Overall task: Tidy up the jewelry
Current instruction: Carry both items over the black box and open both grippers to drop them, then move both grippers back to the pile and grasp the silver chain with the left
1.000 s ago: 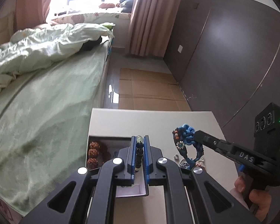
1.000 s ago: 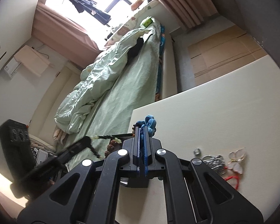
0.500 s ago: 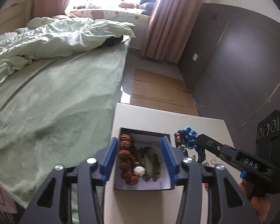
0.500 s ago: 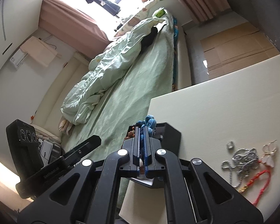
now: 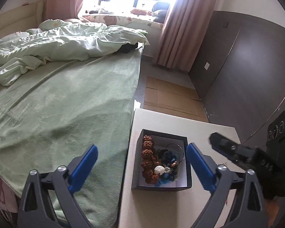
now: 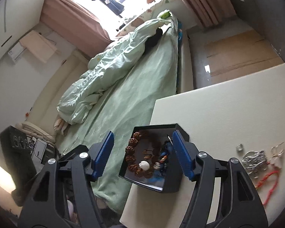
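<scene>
The dark open box [image 5: 162,185] is the landmark: it sits at the near left corner of the cream table [image 5: 180,121], hard by the green bedspread [image 5: 66,104], and it already holds a ring of knobbly brown seed beads [image 5: 148,157] along its left wall, a white carved bead [image 5: 159,169] near its front, and a tangle of blue knotted cord jewelry [image 5: 168,156] toward its right wall. Both tools are released: the left gripper [image 5: 142,169] is seen with its blue pads spread wide and opening, nothing between them but the box below; the right gripper [image 6: 142,153] is likewise opening, its pads parted above the box and no piece pinched, the blue cord lying inside just beside its right pad. The step in hand is judged to be the letting-go and the withdrawal. It is best done by having the jaws fully parted before any lift, so that no cord loop is snagged on a serrated pad and dragged back out. Right of the box, well apart from it, a small silver ring [image 6: 239,147], a silver chain heap [image 6: 253,160], pale earrings [image 6: 277,156] and a red cord [image 6: 267,182] lie unsorted on the table and should probably be taken next, one at a time.
</scene>
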Tool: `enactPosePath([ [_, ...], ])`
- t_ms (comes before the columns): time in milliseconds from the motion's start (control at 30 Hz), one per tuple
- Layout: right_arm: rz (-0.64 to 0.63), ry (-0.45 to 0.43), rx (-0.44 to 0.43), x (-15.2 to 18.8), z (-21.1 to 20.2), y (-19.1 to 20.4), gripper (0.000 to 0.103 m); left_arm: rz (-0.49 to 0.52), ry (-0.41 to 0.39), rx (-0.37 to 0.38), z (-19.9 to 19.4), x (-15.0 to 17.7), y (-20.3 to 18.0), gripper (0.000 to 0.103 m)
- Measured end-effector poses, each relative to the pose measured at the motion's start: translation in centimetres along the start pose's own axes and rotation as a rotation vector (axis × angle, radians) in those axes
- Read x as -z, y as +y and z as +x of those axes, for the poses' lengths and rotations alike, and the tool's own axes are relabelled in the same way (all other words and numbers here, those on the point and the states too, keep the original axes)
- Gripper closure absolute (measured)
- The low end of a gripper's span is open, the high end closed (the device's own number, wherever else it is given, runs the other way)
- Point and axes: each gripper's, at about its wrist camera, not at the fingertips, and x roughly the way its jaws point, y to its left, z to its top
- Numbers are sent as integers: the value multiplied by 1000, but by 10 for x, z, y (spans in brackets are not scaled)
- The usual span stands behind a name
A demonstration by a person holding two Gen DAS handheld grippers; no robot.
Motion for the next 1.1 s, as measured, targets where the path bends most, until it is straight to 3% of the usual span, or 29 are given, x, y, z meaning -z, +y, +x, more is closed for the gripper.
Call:
enactPosePath([
  [667, 59, 3, 228, 15, -85, -88, 38, 26, 4, 93, 0, 24, -64, 9],
  [933, 77, 24, 283, 21, -101, -109, 38, 129, 28, 136, 7, 32, -107, 9],
  [1100, 103, 27, 302, 22, -109, -125, 38, 186, 56, 169, 19, 35, -133, 17],
])
